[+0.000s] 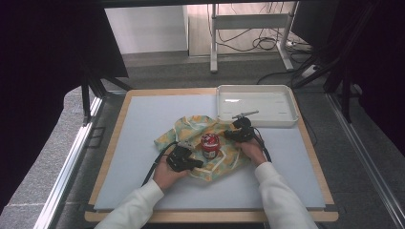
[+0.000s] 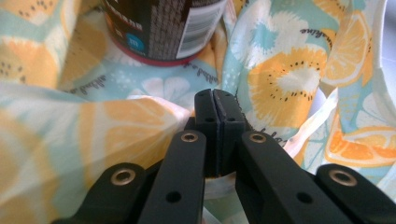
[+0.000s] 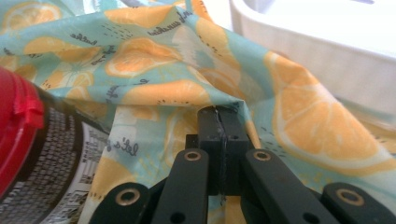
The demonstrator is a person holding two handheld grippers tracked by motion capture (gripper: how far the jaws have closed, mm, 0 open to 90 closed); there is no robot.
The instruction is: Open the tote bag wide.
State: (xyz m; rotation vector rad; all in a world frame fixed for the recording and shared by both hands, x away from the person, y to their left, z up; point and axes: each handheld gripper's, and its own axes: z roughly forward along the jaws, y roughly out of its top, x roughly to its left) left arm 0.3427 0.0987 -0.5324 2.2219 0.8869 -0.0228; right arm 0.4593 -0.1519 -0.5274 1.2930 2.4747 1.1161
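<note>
- High view showed a thin cloth printed with orange citrus slices on a pale teal ground (image 1: 210,148), lying crumpled on the light grey table mat (image 1: 143,143), near its middle.
- A dark cylindrical can with a red lid (image 1: 210,144) stood upright on the cloth, between the two grippers.
- The left gripper (image 1: 187,161) rested at the cloth's near-left edge; the right gripper (image 1: 238,131) rested at its far-right edge, just in front of the white rectangular plastic tray (image 1: 291,102).
- Left gripper view showed the left gripper's (image 2: 217,100) jaws clenched together, with a fold of the cloth (image 2: 280,70) pinched between the pads; the can (image 2: 163,28) stood just beyond.
- Right gripper view showed the right gripper's (image 3: 222,116) jaws likewise clenched on a ridge of the cloth (image 3: 154,60), the can (image 3: 42,154) to one side and the tray (image 3: 317,46) behind.
</note>
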